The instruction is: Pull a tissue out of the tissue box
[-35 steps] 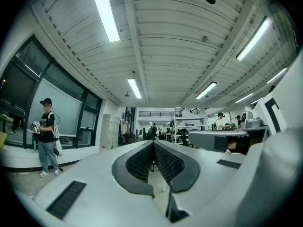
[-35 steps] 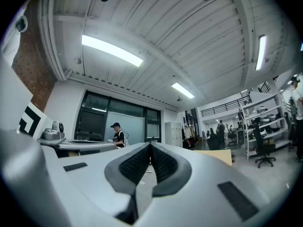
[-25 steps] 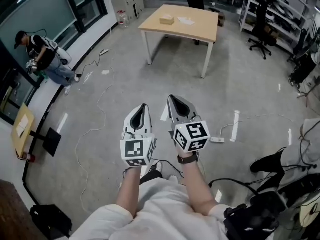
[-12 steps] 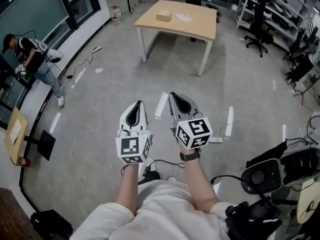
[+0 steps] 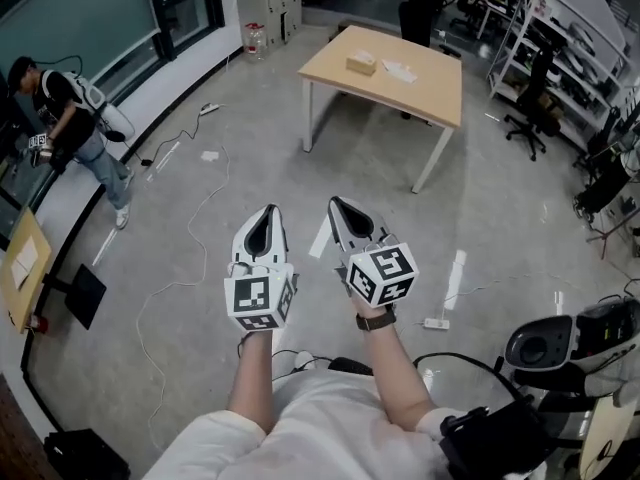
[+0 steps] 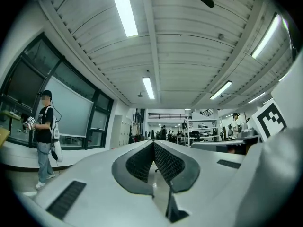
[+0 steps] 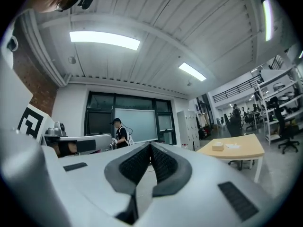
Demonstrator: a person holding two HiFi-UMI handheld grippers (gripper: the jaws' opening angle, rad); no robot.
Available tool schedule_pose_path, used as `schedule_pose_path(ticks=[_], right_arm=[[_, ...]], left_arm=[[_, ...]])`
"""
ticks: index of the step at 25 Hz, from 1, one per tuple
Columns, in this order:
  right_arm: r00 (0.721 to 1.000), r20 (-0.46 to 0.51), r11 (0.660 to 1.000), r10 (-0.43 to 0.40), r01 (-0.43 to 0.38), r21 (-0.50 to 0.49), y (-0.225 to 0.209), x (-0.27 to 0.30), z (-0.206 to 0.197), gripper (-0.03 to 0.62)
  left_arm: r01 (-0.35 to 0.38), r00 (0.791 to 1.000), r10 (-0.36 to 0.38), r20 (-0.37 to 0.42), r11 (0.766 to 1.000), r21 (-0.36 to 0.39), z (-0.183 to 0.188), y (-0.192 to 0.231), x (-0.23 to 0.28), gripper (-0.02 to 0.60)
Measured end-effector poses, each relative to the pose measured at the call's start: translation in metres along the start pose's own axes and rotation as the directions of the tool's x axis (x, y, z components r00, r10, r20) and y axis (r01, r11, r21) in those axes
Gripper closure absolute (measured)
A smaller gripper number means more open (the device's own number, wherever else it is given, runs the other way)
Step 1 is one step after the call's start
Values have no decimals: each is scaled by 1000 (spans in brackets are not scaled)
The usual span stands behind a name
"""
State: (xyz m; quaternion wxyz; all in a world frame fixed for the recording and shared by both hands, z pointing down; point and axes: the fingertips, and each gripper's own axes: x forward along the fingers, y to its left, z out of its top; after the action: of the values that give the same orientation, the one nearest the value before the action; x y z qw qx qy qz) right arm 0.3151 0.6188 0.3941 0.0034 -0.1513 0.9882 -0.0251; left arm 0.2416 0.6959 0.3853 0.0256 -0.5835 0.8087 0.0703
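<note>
since a second ago the wooden table (image 5: 425, 96) has slid right and lower in the head view, and the white power strip (image 5: 435, 323) on the floor now lies lower too, just off the right forearm (image 5: 398, 373). nearest, that arm and the left forearm (image 5: 252, 378) reach forward, each carrying a gripper roughly level over the grey floor (image 5: 200, 228). the left gripper (image 5: 267, 213) has its jaws pressed together with nothing between them. the right gripper (image 5: 336, 206), just beside it, is likewise closed and empty. well ahead, far from both tools, stands the table. the tissue box (image 5: 361, 64) rests toward its far left corner, with a flat white sheet (image 5: 400, 70) near it. a person (image 5: 70, 118) stands by the windows at far left, and an office chair (image 5: 530, 108) sits beyond the table at right.
</note>
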Motion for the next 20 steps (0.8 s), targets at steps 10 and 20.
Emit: schedule_pose_path(ticks=[10, 20], right_arm=[[998, -55, 1000, 3, -2, 16, -48, 86, -30, 592], [999, -14, 999, 48, -48, -16, -191, 230, -5, 592]], left_arm=[[18, 995, -24, -94, 998, -63, -51, 30, 92, 598], [9, 997, -15, -76, 997, -76, -66, 56, 301, 598]])
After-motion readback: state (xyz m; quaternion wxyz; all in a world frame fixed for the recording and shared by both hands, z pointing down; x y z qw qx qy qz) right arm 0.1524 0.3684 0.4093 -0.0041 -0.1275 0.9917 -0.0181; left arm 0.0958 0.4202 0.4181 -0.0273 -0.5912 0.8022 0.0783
